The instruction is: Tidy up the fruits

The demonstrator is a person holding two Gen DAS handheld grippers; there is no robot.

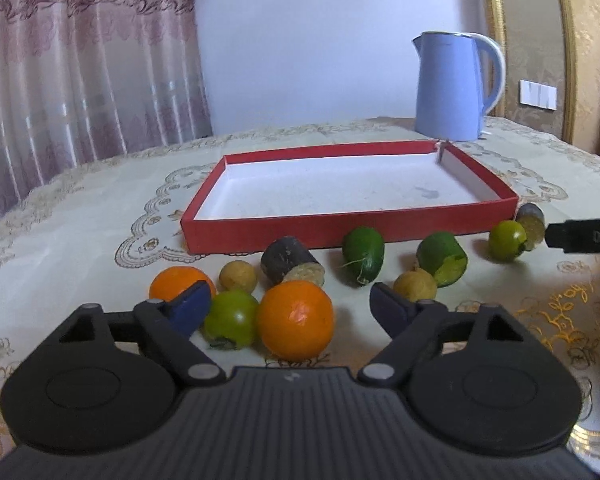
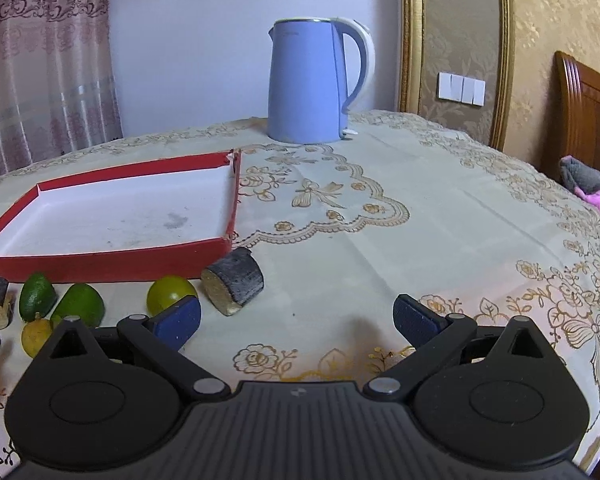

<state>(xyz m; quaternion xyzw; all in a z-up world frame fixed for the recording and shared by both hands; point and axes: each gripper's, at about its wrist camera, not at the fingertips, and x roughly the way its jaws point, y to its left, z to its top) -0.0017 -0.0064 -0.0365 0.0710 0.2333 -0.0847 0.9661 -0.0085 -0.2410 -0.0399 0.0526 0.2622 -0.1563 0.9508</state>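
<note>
Left gripper (image 1: 288,304) jaws wide around orange (image 1: 296,321), untouched; right gripper (image 2: 296,318) jaws wide, empty; bare cloth beside red tray (image 2: 230,216).

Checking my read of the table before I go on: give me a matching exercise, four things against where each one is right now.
Things:
1. large orange
2. red tray
3. blue kettle
4. dark cut piece

Places:
A. at the far side of the table, behind the tray
B. between the open fingers of the left gripper, beside a green fruit
C. just off the tray's near right corner, ahead of the right gripper
D. lying empty behind the row of fruit

Pairs: 1-B, 2-D, 3-A, 4-C
</note>
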